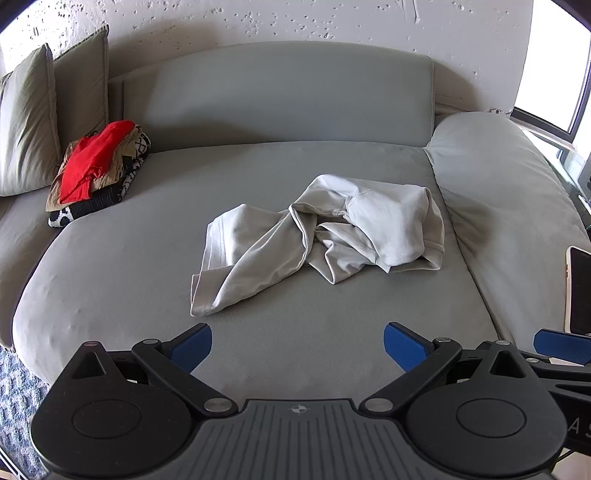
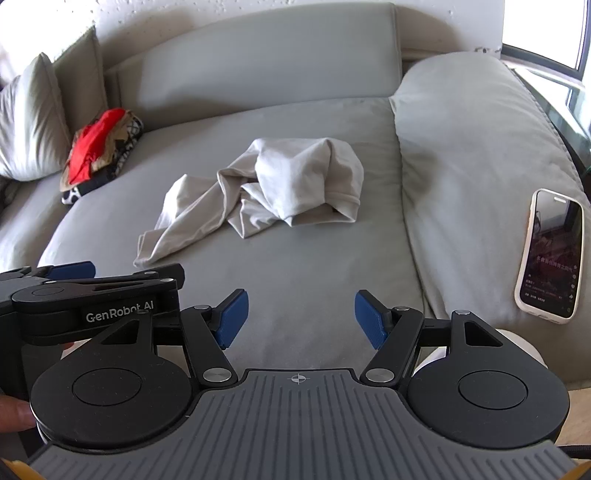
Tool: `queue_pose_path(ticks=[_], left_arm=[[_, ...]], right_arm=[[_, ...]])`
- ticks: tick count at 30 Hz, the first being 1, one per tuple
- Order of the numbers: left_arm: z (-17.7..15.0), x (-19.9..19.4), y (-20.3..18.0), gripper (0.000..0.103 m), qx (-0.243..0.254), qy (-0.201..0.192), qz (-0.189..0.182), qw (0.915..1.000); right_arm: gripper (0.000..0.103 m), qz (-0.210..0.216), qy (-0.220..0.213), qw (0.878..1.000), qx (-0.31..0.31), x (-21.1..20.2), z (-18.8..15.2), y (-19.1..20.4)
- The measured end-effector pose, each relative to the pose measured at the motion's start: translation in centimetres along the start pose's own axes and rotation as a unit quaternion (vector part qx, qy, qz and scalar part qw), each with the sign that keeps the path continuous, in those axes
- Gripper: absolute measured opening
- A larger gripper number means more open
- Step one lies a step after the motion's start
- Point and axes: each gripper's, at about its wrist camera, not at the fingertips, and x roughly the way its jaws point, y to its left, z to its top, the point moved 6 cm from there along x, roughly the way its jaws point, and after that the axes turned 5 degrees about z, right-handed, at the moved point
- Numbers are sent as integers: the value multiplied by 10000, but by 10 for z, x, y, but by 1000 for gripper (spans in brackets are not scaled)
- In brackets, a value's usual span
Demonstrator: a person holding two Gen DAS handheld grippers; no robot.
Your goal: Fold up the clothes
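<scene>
We see a light grey garment (image 1: 317, 236) lying crumpled in the middle of the grey sofa seat (image 1: 147, 266), unfolded, one long part trailing toward the front left edge and a bunched part toward the right. Nothing touches it. In the right wrist view the same garment (image 2: 266, 192) sits ahead of both tools, well apart from them.

We hold the left gripper (image 1: 297, 345) low over the front of the seat, jaws spread wide, blue pads empty. The right gripper (image 2: 301, 319) is just beside it on the right, jaws likewise spread and empty (its blue pad edge shows at the far right of the left wrist view). In the right wrist view the left gripper's black body fills the lower left, and a fingertip of the hand (image 2: 14, 410) holding it peeks in at the edge.

At the back left of the seat we see a stack of clothes (image 1: 96, 170), a red piece on top, tan and black-and-white patterned ones under it, resting near two olive cushions (image 1: 33, 122). A big grey cushion (image 1: 509, 206) forms the right arm; a phone (image 2: 550, 254) in a pale case lies on it, screen lit. Pale rough wall (image 1: 295, 22) behind, window at far right.
</scene>
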Motion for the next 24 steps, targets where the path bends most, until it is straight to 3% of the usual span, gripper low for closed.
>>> queue_pose_path(ticks=[24], left_arm=[[-3,2,0,100,36,19,-20,10000]], right_arm=[[70,43,67,9999,78,3,-3,-2]])
